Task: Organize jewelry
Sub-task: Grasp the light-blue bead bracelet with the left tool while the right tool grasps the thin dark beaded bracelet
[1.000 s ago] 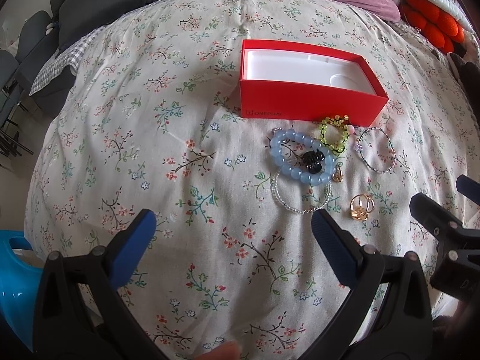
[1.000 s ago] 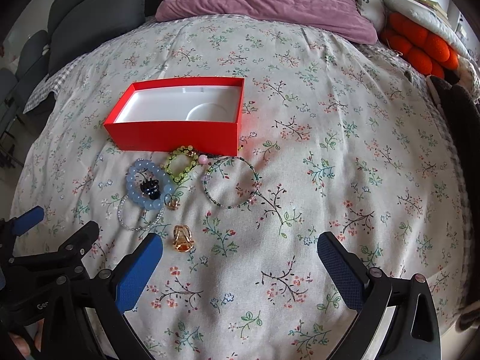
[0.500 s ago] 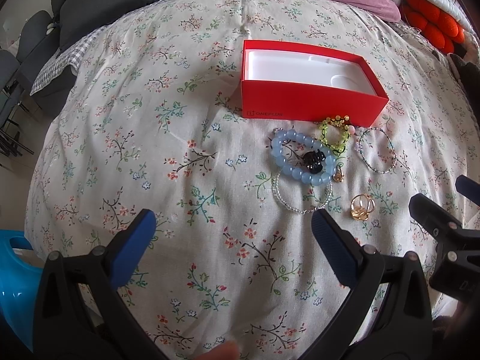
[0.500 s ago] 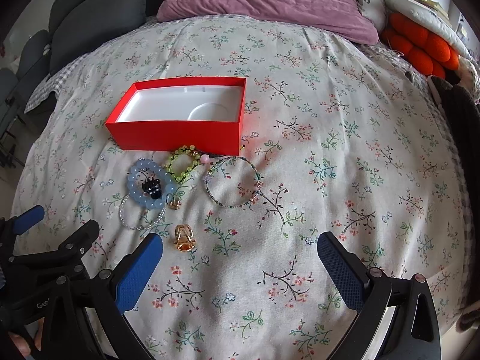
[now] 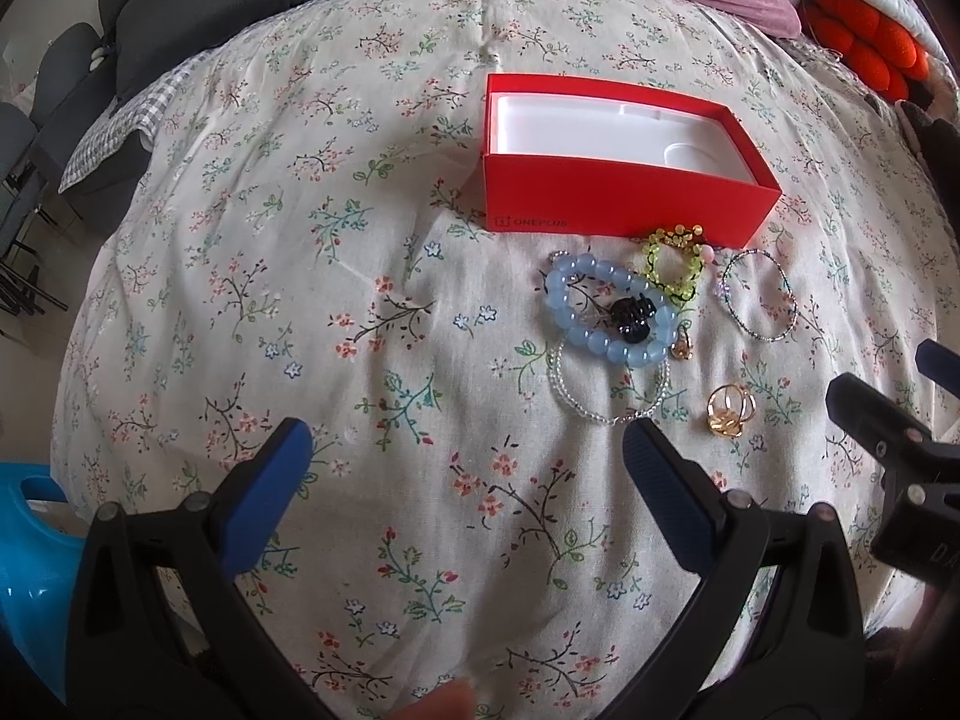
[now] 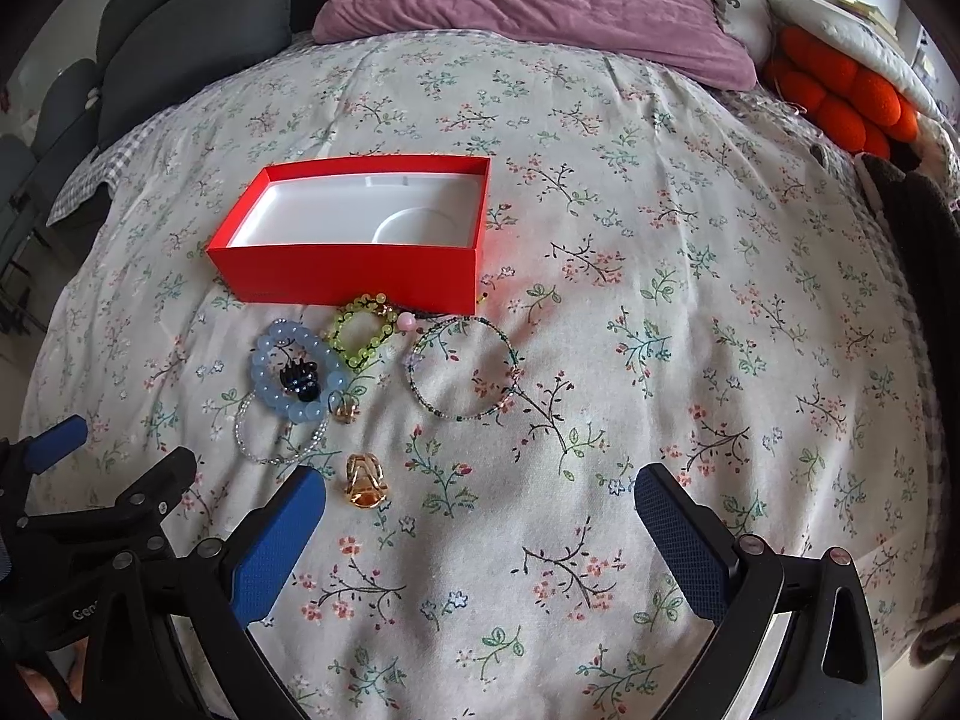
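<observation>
Nothing has moved: both claws hover wide open, empty, above the floral bedspread.

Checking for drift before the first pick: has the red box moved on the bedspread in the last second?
No. The red box sits where it was; the yellow-green bracelet lies against its front wall as before.

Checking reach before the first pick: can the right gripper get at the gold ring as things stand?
Probably yes: the right gripper is open, and the gold ring lies alone on the bedspread, beside its left fingertip, with nothing covering it.
</observation>
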Tool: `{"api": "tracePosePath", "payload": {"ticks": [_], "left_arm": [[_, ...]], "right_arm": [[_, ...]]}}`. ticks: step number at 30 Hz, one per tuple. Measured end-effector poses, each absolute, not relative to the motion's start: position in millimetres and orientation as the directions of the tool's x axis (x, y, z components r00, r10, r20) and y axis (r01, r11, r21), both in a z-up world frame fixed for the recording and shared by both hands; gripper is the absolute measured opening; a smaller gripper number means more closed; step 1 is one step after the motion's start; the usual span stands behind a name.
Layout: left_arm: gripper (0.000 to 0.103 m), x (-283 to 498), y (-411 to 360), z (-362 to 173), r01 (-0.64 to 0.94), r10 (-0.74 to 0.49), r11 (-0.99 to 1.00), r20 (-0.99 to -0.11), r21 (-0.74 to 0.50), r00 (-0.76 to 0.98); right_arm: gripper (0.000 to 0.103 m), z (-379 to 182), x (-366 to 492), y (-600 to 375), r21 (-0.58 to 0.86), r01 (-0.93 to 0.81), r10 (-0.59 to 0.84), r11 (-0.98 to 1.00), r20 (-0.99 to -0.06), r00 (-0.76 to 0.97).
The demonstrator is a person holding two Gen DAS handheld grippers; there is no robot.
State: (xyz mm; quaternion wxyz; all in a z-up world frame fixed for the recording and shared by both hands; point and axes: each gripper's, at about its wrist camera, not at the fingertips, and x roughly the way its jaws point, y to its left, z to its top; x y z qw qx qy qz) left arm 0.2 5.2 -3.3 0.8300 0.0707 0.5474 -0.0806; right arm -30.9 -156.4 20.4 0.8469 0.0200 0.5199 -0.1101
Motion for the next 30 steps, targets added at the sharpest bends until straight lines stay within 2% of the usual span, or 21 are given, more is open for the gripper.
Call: {"api": "tracePosePath", "payload": {"ticks": [6,11,16,19,21,23,25,26,27,30], "left_arm": [[0.103,5,5,4,0.273,-0.118,0.962,-0.916,-0.009,0.384],[0.103,26,15,0,0.250,-0.260,0.948,-0.930,-0.195,0.258],[0.103,37,7,-1,0.308,-0.189,0.946,-0.944,-0.101,0.272],[0.103,52,7,-7,0.330,-0.182,0.939,-0.951,-0.094,0.249],[0.101,60,9,-14,0.330,-0.193,0.938,-0.949,-0.104,0.250],[0.094,68,13,-23,0.327,-0.216,0.936,-0.947,-0.131,0.236],[0.087,74,15,-30,0.321,-0.249,0.931,-0.945,-0.173,0.212],[0.083,77,16,-33,0.318,-0.277,0.926,-0.939,-0.203,0.204],[0.082,79,17,-35,0.316,-0.301,0.920,-0.933,-0.230,0.198],[0.076,82,16,-38,0.329,-0.362,0.899,-0.914,-0.290,0.182]], "right_arm": [[0.103,26,-27,-163,-0.084,0.191,-0.167,0.978,-0.864,0.475],[0.103,29,-21,-175,-0.075,0.152,-0.142,0.986,-0.853,0.502],[0.103,21,-5,-194,0.018,0.146,-0.052,0.989,-0.886,0.462],[0.103,14,3,-201,0.074,0.156,-0.002,0.985,-0.900,0.436],[0.103,8,11,-204,0.094,0.150,0.023,0.984,-0.908,0.418],[0.103,1,16,-209,0.128,0.160,0.053,0.979,-0.913,0.404],[0.098,-7,20,-216,0.177,0.176,0.097,0.968,-0.917,0.386],[0.093,-11,22,-219,0.197,0.184,0.115,0.963,-0.918,0.380],[0.086,-15,24,-222,0.203,0.195,0.119,0.960,-0.920,0.374],[0.077,-27,27,-233,0.268,0.239,0.170,0.933,-0.917,0.362]]}}
